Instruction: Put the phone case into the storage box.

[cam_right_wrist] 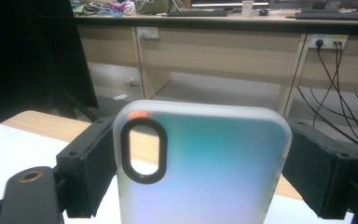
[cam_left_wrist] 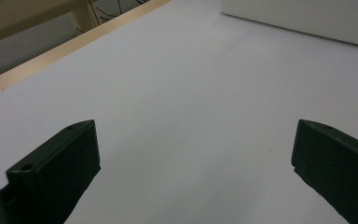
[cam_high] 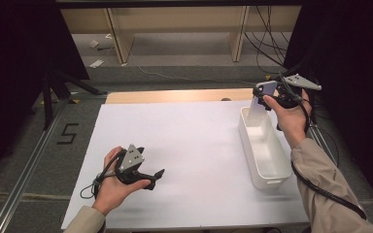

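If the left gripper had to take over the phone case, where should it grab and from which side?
Grip the phone case across its long side edges on the lower half, coming from the table side. It stands upright above the bin's far end, and the right gripper already clamps its upper edges beside the camera cutout. The left gripper is open, so probably ready.

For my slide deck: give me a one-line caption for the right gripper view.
Right gripper clamps a translucent phone case upright between its black fingers, desks behind.
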The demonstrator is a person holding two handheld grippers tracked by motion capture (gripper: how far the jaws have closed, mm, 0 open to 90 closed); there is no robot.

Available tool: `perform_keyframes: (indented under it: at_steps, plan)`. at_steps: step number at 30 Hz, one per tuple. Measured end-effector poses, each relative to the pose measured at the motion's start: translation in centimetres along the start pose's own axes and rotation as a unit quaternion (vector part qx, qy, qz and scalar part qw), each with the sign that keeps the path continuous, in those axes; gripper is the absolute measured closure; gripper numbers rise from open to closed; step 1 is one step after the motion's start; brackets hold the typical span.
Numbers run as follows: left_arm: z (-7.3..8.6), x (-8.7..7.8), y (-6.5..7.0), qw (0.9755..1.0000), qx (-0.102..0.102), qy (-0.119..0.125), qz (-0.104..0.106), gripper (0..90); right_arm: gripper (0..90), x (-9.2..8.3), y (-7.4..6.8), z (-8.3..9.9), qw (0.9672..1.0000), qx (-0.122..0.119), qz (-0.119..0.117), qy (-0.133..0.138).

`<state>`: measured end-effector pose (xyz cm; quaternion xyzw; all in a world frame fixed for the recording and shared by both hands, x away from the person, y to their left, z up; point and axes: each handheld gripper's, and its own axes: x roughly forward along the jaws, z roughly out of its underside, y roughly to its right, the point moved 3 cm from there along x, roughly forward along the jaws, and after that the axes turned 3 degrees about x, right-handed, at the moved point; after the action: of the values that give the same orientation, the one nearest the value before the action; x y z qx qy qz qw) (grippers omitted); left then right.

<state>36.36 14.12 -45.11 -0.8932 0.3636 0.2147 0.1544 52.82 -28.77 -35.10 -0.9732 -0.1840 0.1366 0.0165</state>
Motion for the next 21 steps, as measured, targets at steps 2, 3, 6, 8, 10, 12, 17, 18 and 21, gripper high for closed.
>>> perform_keyframes:
  at_steps: [2,3,6,8,10,12,17,18,21]
  plan:
    - [0.00,0.00,0.01,1.0000,0.000,0.000,0.001,0.2,17.7,0.07,0.00,0.02,1.0000,0.000,0.000,0.000]
    - [-0.01,0.00,0.01,1.0000,0.000,0.000,0.001,0.2,17.7,0.10,0.00,0.02,1.0000,-0.001,0.001,0.000]
    - [0.00,-0.01,0.01,1.0000,-0.001,0.000,0.000,0.2,17.7,0.21,0.03,0.04,1.0000,-0.001,0.001,0.000]
    - [0.01,-0.01,0.00,1.0000,0.000,0.000,0.000,0.2,17.7,0.27,0.05,0.08,1.0000,-0.001,0.001,-0.001]
    - [0.01,0.00,0.00,1.0000,0.000,0.000,0.000,0.2,17.8,0.33,0.08,0.11,1.0000,-0.002,0.002,0.000]
    - [-0.01,0.00,0.02,1.0000,0.000,0.001,0.001,0.2,17.8,0.35,0.09,0.12,1.0000,-0.001,0.002,-0.002]
    - [-0.02,0.00,0.02,1.0000,0.000,0.001,0.001,0.2,17.7,0.48,0.11,0.17,1.0000,-0.003,0.003,-0.001]
    - [-0.02,0.00,0.02,1.0000,0.000,0.001,0.001,0.2,17.7,0.51,0.11,0.19,1.0000,-0.002,0.003,-0.001]
    - [-0.01,0.01,0.02,1.0000,0.000,0.000,0.001,0.2,17.8,0.61,0.14,0.25,1.0000,-0.003,0.005,-0.002]
